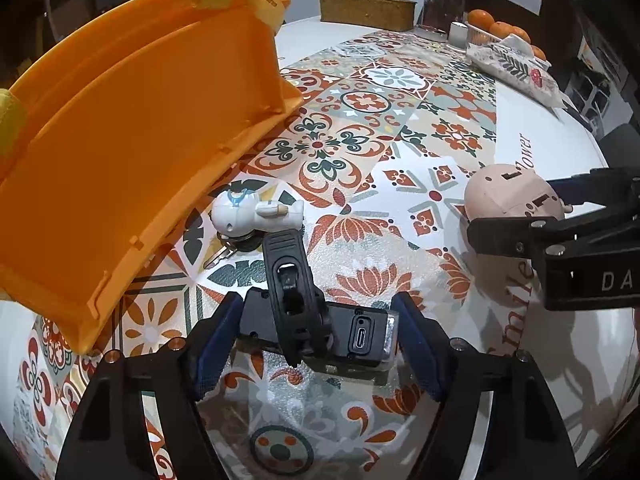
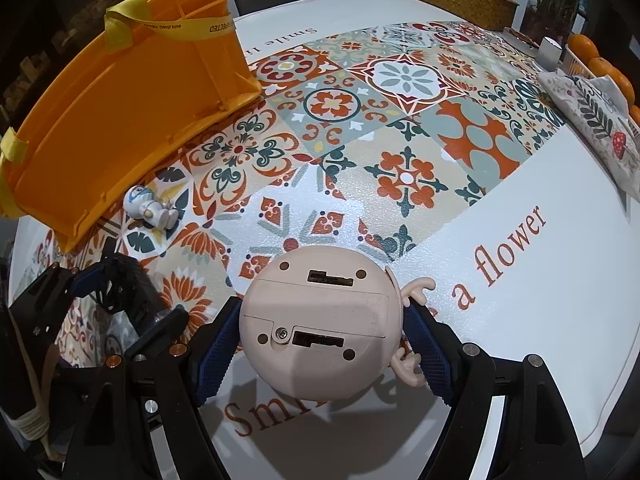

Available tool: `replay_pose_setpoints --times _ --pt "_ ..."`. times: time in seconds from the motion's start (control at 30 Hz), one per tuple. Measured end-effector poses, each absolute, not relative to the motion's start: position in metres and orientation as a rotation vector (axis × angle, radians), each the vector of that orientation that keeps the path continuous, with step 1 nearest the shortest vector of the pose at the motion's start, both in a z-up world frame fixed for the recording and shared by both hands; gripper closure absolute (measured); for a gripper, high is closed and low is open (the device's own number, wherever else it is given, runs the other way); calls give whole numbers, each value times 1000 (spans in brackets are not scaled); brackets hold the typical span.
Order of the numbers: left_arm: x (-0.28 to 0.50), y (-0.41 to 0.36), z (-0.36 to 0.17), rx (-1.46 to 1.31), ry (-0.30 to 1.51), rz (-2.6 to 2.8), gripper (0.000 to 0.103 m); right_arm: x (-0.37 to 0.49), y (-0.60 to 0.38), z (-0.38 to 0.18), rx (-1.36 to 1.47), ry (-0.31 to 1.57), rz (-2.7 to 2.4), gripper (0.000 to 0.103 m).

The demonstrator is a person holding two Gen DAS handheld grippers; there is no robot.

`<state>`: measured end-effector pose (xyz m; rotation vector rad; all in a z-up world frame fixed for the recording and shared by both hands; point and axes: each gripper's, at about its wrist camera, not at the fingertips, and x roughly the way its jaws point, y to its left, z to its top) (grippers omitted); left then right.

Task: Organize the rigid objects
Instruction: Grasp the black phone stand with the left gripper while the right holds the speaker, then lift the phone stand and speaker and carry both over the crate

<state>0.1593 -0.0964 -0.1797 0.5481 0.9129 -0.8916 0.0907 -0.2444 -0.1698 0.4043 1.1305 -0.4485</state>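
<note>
Left wrist view shows the left gripper pinching a black clip-on device by its ends just above the table; its strap could snag. The right gripper clamps a round pink toy, whose curved shell could slip out before reaching the orange bin.

A black bike light with a rubber strap mount and a USB-C port on its near face sits crosswise on the patterned tablecloth, strap loop standing upward. Beyond it lies a small white figurine on its side, apparently a keychain, with a key beneath it, just beside the orange plastic bin. The bin stands upright at the table's left edge, yellow tape on its rim. A round pale-pink toy is turned base-up, showing screw holes and a battery cover, small antlers at one side.
</note>
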Motion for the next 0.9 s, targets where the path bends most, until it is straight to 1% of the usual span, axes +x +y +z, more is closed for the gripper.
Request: replay_pose_setpoints --times 0.2,0.53,0.7,0.9 --pt "161 -92 -179 480 961 -799 27 90 -246 -169 386 1136 -446 23" --pt "165 -79 -165 269 1033 -627 27 90 -249 -166 342 1148 -417 23" --pt "162 -71 -149 187 1043 -555 27 90 -249 -157 316 1138 -387 23" --pt "154 -63 -123 150 1011 -482 28 91 -248 -139 292 1104 -341 23"
